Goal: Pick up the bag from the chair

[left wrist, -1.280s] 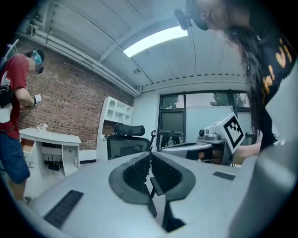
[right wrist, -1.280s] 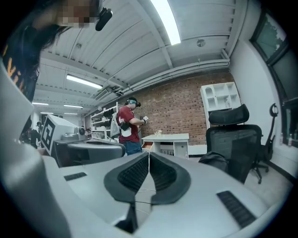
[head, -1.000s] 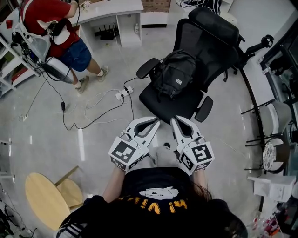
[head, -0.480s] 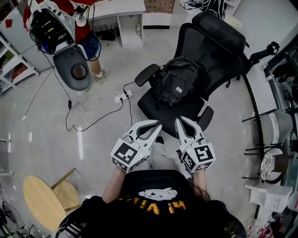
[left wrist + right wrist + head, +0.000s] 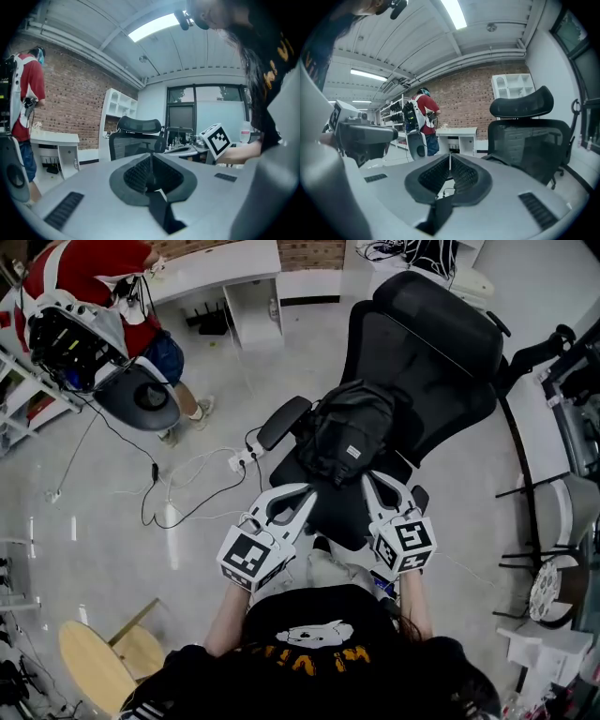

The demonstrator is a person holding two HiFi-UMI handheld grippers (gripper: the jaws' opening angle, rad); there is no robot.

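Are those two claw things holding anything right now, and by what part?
Nothing is held. The left gripper and right gripper are both shut and empty; the bag sits on the chair.

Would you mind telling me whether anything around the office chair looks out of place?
Only on the grey floor: a white power strip and loose cables sprawl beside the black mesh office chair, a possible trip hazard. The black backpack rests on its seat.

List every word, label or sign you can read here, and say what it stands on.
Nothing reads clearly.
White label on the bag: too small to read.
Yellow lettering on the black shirt: upside down and creased, illegible.
The left gripper and right gripper carry square markers only, no words.
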